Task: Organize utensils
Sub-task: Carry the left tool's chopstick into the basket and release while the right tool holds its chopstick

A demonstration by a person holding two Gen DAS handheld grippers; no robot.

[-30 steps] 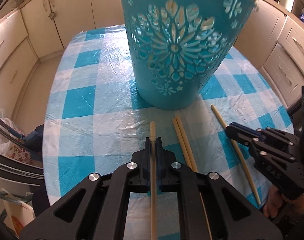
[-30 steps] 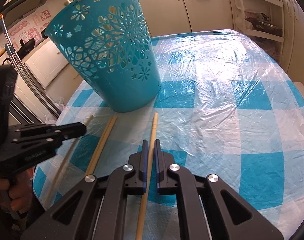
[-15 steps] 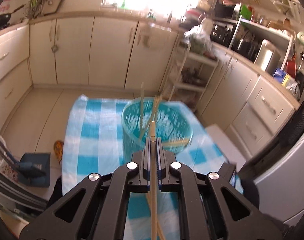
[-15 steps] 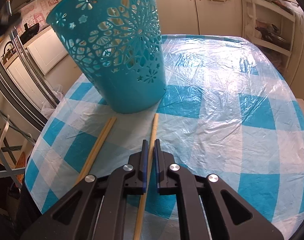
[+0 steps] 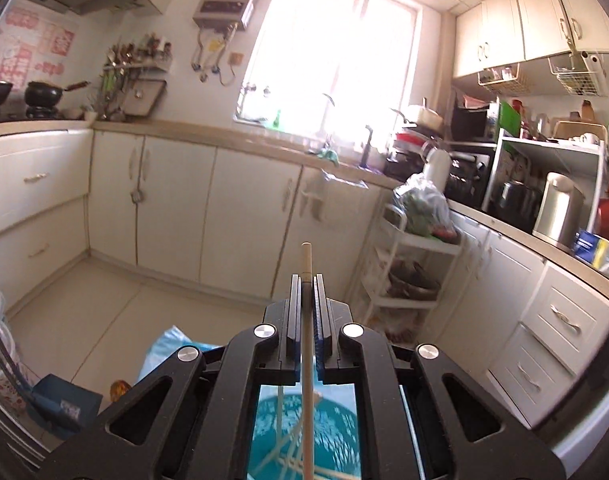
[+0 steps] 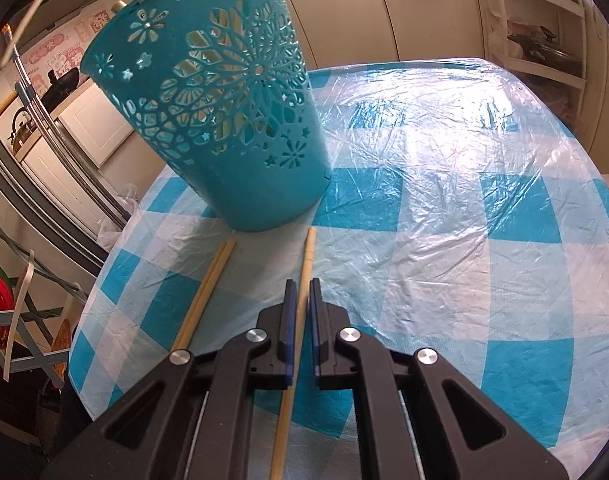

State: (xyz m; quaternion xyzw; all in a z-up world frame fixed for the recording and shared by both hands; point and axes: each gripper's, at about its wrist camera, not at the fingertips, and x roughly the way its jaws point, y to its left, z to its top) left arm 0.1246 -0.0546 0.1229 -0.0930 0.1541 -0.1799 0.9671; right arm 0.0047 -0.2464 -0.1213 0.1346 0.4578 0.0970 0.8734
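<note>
My left gripper (image 5: 306, 280) is shut on a pale wooden chopstick (image 5: 306, 258) and is held high, pointing at the kitchen cabinets. Through its frame, directly below, I see the teal cut-out basket (image 5: 340, 440) with several chopsticks inside. In the right wrist view the same basket (image 6: 232, 120) stands on the blue-checked table (image 6: 464, 200). My right gripper (image 6: 300, 284) is shut on another chopstick (image 6: 308, 252), low over the cloth, with its far tip near the basket's base. A pair of chopsticks (image 6: 208, 284) lies on the table to the left of it.
The tablecloth is covered with crinkled clear plastic. White cabinets (image 5: 176, 208) and a white shelf trolley (image 5: 408, 272) stand beyond the table. A blue dustpan (image 5: 60, 404) lies on the floor at the left. A folding rack (image 6: 20, 320) stands off the table's left edge.
My left gripper lifted its chopstick off the table to above the basket and tipped up toward the kitchen. It left the right wrist view. The right gripper barely moved.
</note>
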